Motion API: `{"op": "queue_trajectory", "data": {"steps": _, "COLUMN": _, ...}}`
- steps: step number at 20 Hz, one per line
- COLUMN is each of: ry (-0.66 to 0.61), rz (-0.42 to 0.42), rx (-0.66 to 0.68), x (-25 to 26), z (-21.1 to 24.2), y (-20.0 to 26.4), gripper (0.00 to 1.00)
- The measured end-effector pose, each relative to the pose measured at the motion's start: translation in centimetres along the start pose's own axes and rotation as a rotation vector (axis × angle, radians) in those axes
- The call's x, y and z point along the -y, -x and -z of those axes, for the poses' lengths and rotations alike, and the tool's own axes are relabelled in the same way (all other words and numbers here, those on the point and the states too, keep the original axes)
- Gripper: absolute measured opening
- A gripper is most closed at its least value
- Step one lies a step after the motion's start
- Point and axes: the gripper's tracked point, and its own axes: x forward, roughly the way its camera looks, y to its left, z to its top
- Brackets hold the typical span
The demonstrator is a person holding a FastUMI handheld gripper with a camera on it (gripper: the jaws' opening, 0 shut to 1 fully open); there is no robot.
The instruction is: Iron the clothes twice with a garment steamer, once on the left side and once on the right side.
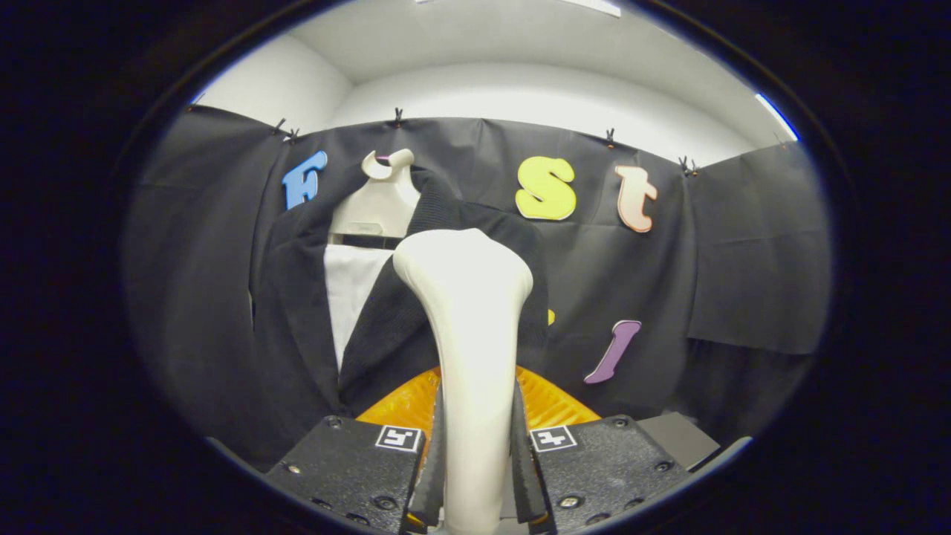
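Your tongs (475,475) are clamped on the white garment steamer (468,312), its long axis pointing straight ahead at 12 o'clock, with the dark jacket (297,297) hanging just beyond toward 11 o'clock.

Claw (475,461) clamped on steamer (468,312) handle, head against dark jacket (297,297).

The cream steamer (468,312) clamped between the fingers (437,461) blocks the way straight ahead, the dark jacket (297,312) stands far left, and open room lies right.
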Motion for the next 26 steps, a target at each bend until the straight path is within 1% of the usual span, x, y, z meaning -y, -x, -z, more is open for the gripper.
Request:
{"op": "queue_trajectory", "data": {"steps": 7, "ry": 0.028, "rz": -0.008, "rx": -0.066, "x": -1.1, "z": 4.2, "y": 0.0, "gripper": 0.40}}
{"op": "queue_trajectory", "data": {"steps": 13, "ry": 0.008, "rz": -0.023, "rx": -0.142, "x": -1.3, "z": 9.1, "y": 0.5, "gripper": 0.40}}
{"op": "queue_trajectory", "data": {"steps": 16, "ry": 0.006, "rz": -0.022, "rx": -0.168, "x": -1.2, "z": 10.7, "y": 0.6, "gripper": 0.40}}
{"op": "queue_trajectory", "data": {"steps": 19, "ry": 0.009, "rz": -0.023, "rx": -0.189, "x": -0.9, "z": 12.7, "y": 2.0, "gripper": 0.40}}
{"op": "queue_trajectory", "data": {"steps": 26, "ry": 0.025, "rz": -0.037, "rx": -0.274, "x": -0.9, "z": 17.9, "y": 3.3, "gripper": 0.40}}
